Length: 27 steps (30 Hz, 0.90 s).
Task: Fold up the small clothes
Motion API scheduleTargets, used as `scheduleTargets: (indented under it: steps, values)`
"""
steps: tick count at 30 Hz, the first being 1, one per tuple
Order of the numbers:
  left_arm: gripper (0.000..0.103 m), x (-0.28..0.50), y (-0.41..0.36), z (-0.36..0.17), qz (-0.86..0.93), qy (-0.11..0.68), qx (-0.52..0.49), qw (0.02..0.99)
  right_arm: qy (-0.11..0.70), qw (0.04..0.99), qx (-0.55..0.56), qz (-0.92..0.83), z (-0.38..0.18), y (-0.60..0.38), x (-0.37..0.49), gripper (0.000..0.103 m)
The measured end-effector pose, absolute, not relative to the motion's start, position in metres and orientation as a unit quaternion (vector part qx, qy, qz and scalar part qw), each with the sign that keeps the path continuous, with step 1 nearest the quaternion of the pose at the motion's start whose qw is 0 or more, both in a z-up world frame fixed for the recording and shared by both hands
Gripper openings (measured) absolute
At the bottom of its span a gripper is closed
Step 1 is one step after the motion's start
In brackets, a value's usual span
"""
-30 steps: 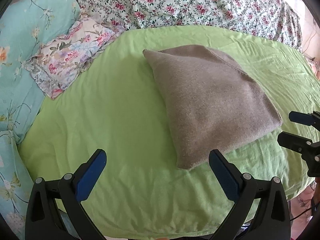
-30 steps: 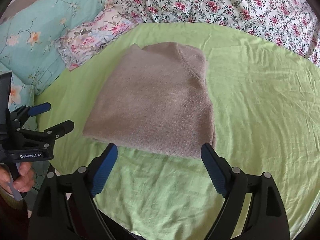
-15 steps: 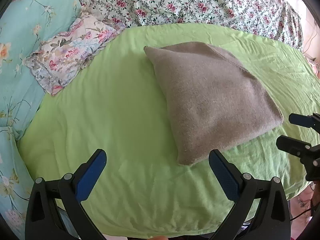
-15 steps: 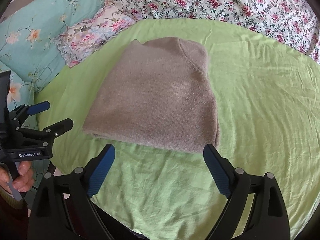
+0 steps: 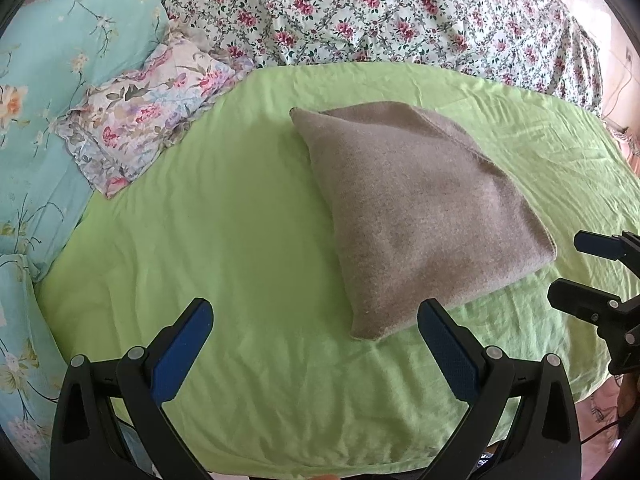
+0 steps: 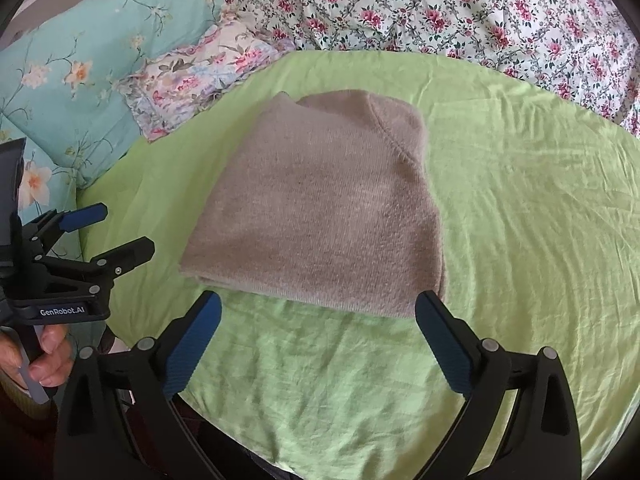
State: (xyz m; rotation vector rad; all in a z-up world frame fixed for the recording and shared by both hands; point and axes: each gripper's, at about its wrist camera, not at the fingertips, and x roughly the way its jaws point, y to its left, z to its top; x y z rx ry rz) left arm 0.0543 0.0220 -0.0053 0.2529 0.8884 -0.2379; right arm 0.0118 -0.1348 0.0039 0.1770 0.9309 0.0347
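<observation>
Both grippers have drawn back slightly. Left gripper (image 5: 314, 330) and right gripper (image 6: 318, 326) spread, empty. Folded sweater (image 6: 320, 208) lies mid-sheet (image 6: 520, 200). Risk: snagging its near edge would undo the fold.

Folded sweater (image 6: 320, 212) lies on sheet (image 6: 520, 240), pillows (image 6: 192, 80) behind-left.
</observation>
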Motion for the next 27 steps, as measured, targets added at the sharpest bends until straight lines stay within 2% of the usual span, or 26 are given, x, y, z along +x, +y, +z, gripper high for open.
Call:
scheduleTargets:
  steps: [27]
  values:
    - [0.102, 0.0519, 0.0191, -0.0129, -0.113, 0.435, 0.123, 0.885, 0.454, 0.886, 0.09, 0.018, -0.0029, -0.1272, 0.0143, 0.098]
